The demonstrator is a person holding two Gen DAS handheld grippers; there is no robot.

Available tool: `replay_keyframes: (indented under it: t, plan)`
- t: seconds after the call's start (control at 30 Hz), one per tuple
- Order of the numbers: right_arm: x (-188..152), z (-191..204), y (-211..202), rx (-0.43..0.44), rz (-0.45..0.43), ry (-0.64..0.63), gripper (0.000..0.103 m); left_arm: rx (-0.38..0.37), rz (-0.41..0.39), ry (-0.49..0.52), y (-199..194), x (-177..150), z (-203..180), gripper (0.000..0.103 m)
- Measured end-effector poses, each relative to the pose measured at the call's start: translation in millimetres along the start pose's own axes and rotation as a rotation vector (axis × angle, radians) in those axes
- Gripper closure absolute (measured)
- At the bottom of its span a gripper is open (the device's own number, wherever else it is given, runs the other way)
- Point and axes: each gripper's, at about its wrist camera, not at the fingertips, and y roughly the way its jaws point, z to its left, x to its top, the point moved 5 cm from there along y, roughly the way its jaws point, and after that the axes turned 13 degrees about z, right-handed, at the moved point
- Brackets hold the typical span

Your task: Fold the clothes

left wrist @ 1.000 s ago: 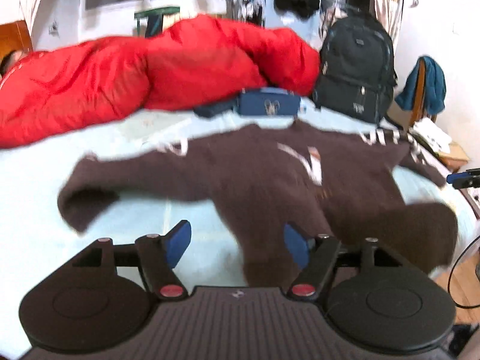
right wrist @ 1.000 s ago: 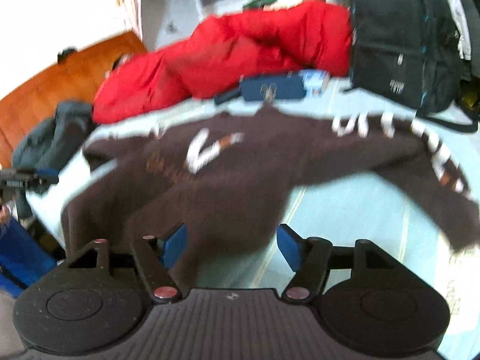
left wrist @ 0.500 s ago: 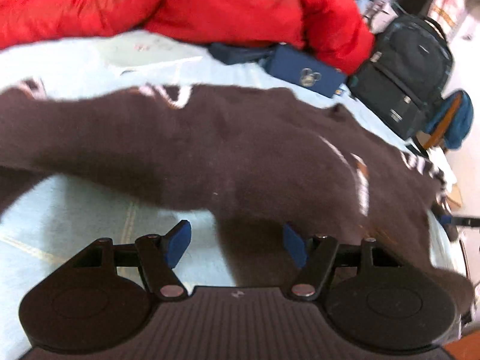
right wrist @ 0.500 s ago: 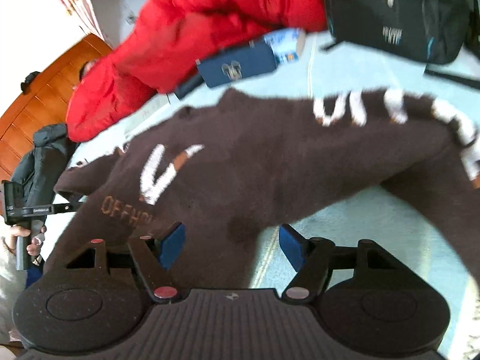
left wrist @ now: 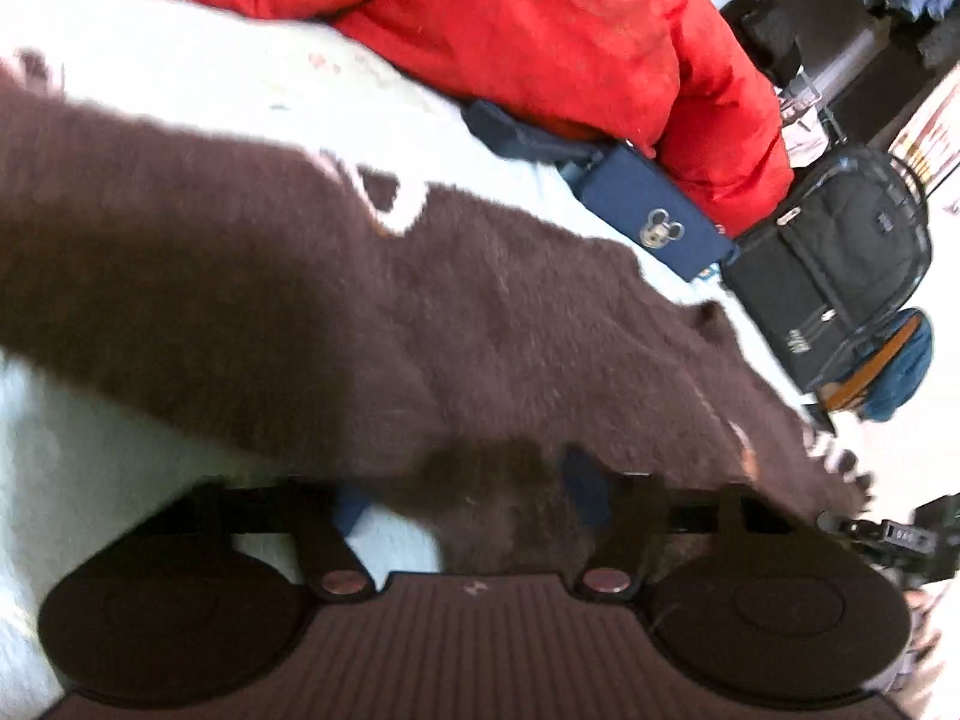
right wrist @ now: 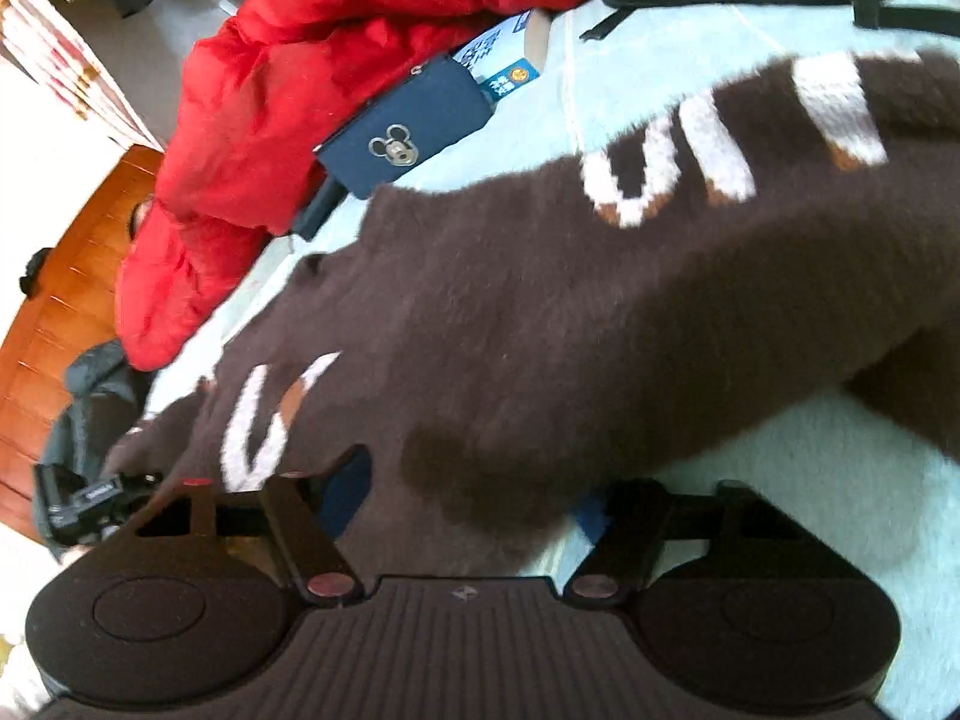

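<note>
1. The left gripper [left wrist: 465, 495] reaches down at the near edge of a brown sweater [left wrist: 420, 324], its jaws closing with a dark fold of the knit between them; the blue pads still stand clear on either side of the cloth.
2. The right gripper [right wrist: 468, 495] meets the same sweater [right wrist: 540, 312] from the other side, its jaws also closing with a lobe of brown fabric between them, and the pads do not yet press on it.
3. The sweater lies spread across a pale blue bed cover [left wrist: 90, 468], white lettering showing on its chest [right wrist: 264, 420] and along one sleeve [right wrist: 720, 144].
4. Beyond the sweater, a red padded quilt [left wrist: 540, 30] is heaped at the far side of the bed, with a navy case bearing a mouse-head emblem [left wrist: 654, 222] lying just beside it (the right view also shows a blue-and-white printed box [right wrist: 504, 60] tucked against the case).
5. A black backpack [left wrist: 840, 264] stands at the bed's far corner; a chair draped in blue cloth [left wrist: 894, 366] sits beyond it.
6. In the right view a wooden panel [right wrist: 66, 300] and a grey bundle [right wrist: 96, 396] lie off the bed's edge, and the other gripper's handle shows small there.
7. Both views are motion-blurred; the inner pad faces are partly hidden by the knit, and the sleeve ends are cut off by the frame.
</note>
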Motion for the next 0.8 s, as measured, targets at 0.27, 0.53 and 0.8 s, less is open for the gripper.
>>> replay_keyframes:
  t: [0.27,0.53,0.8]
  plan:
    - [18.8,21.1,-23.7,-0.109,-0.104,-0.115,0.072,0.083,-0.142,0.088,-27.5,33.9,-15.5,0.092]
    - [35.4,25.3,-10.8,-0.219,-0.022,-0.140,0.065,0.167,-0.073,0.147,-16.4,49.3,-32.5,0.083]
    - [-51.6,53.1,-69.2,-0.208,0.023,-0.245,0.028,0.334,0.061,0.389,-40.6,-37.4,-51.4,0.061]
